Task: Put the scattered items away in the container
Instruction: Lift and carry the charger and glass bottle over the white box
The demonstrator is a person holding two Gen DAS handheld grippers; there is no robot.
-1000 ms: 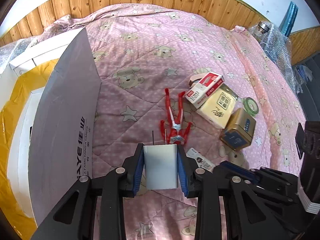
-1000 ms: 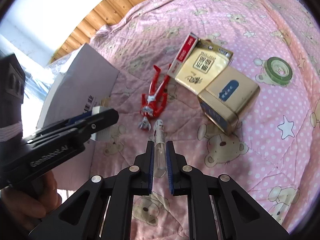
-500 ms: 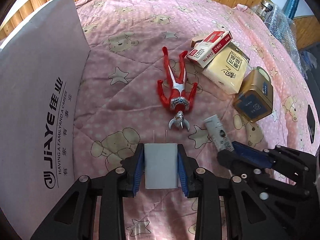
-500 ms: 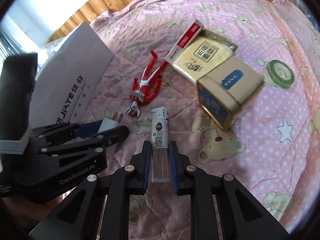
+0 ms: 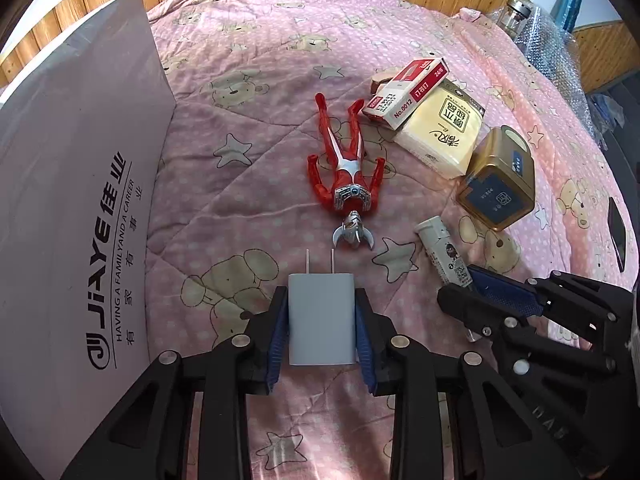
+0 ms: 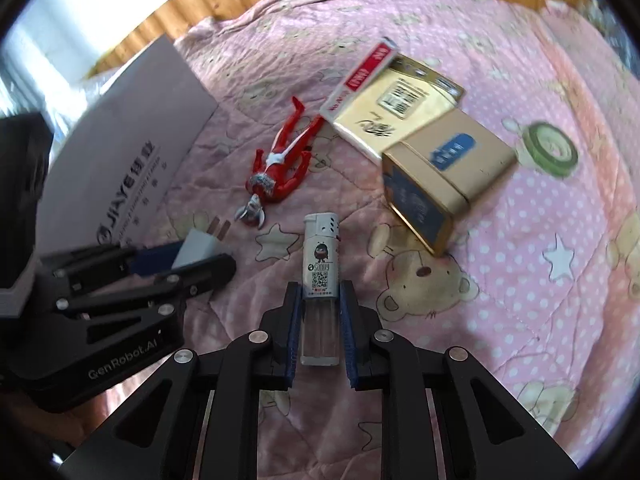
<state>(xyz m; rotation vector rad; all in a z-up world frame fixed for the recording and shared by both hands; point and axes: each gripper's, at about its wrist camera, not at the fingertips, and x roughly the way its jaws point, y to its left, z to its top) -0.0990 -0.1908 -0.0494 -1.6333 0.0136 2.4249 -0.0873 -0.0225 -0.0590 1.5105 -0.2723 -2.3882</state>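
Observation:
My left gripper [image 5: 321,297] is shut on a white charger plug [image 5: 321,320], prongs pointing forward, above the pink quilt. To its right, my right gripper [image 5: 474,294] is shut on a white lighter [image 5: 440,246]. The right wrist view shows that lighter [image 6: 320,256] upright between the right gripper's [image 6: 320,294] blue pads, with the left gripper [image 6: 192,266] and its charger [image 6: 198,246] at lower left. The container, a grey box with JIAYE lettering [image 5: 80,208], stands along the left edge [image 6: 132,132]. A red figure [image 5: 346,164] lies on the quilt ahead.
Beyond the figure sit a red-and-white staple box [image 5: 404,94], a yellow tissue pack [image 5: 440,132] and a gold tin [image 5: 498,178]. A green tape roll [image 6: 552,148] lies farther right. A dark phone [image 5: 616,232] lies near the bed's right side. Bubble wrap and a jar [image 5: 516,12] are behind.
The right gripper has closed on the lighter and raised it off the quilt. The left gripper kept hold of the charger and moved in closer beside the box wall.

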